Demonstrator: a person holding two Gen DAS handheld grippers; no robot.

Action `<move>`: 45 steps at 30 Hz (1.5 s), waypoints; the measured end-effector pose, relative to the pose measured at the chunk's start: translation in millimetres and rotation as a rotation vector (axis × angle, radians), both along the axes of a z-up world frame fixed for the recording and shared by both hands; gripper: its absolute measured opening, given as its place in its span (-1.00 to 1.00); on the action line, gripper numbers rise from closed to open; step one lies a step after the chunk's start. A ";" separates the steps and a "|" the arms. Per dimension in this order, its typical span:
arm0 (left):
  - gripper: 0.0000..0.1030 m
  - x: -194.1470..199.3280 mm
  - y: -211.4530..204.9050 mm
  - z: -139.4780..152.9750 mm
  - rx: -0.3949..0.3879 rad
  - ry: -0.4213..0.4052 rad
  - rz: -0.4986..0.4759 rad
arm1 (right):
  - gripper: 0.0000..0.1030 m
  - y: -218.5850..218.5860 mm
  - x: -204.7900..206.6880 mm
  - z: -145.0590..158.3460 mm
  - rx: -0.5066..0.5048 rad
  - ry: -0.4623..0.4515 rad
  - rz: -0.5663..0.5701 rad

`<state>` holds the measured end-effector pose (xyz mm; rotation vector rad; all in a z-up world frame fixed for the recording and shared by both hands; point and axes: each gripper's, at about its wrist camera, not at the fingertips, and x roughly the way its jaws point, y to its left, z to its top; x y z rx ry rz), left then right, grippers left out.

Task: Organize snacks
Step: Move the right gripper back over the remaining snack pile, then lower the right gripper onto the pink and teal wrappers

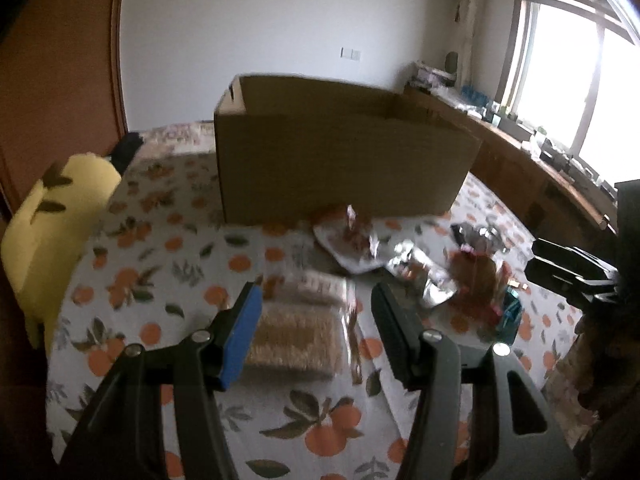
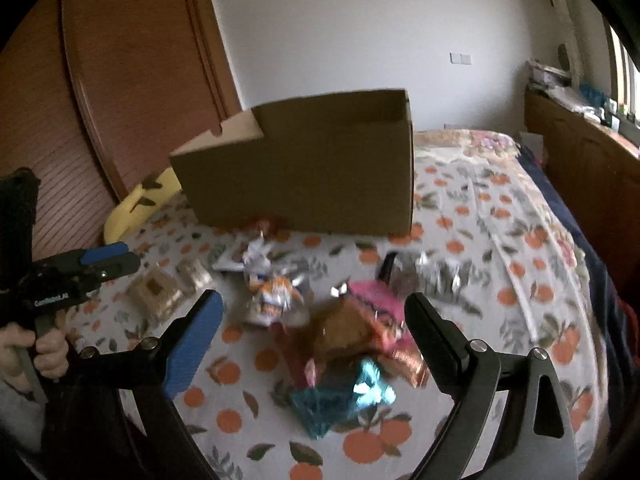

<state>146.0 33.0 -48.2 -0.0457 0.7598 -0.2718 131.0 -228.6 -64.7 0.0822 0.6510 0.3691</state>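
Orange-print bedsheet [image 1: 132, 280]: cardboard box [image 1: 340, 152] at back, snack packets [image 2: 340, 320] scattered before it. Left gripper [image 1: 316, 308] jaws apart over clear cracker pack [image 1: 296, 336]; right gripper [image 2: 314, 320] jaws apart above the pile.

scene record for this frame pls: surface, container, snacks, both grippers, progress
surface: bed with orange-print sheet
container: open cardboard box, on the sheet behind the snacks
snacks: clear biscuit pack; silver foil packs; brown and pink bags; teal wrapper; all loose on the sheet
left gripper: jaws open, above the biscuit pack, holding nothing
right gripper: jaws open, above the brown and pink bags, holding nothing
progress: box interior hidden; nothing in the jaws
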 end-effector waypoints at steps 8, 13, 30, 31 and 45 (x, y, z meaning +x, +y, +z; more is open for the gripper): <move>0.13 11.1 -2.1 -28.9 0.056 0.084 -0.016 | 0.82 0.1 -9.1 -20.5 0.041 0.029 0.011; 0.14 15.5 -8.2 -33.4 0.098 0.088 -0.038 | 0.82 1.7 -11.7 -21.7 0.039 0.020 0.013; 0.43 18.1 -13.0 -41.3 0.197 0.019 -0.045 | 0.82 4.7 -17.0 -15.9 0.075 0.009 0.039; 0.43 18.4 -13.4 -41.2 0.201 0.019 -0.045 | 0.82 5.1 -17.2 -16.0 0.074 0.010 0.042; 0.44 27.6 7.0 -38.6 0.199 0.079 -0.029 | 0.82 6.1 -11.7 -22.9 0.049 0.035 0.028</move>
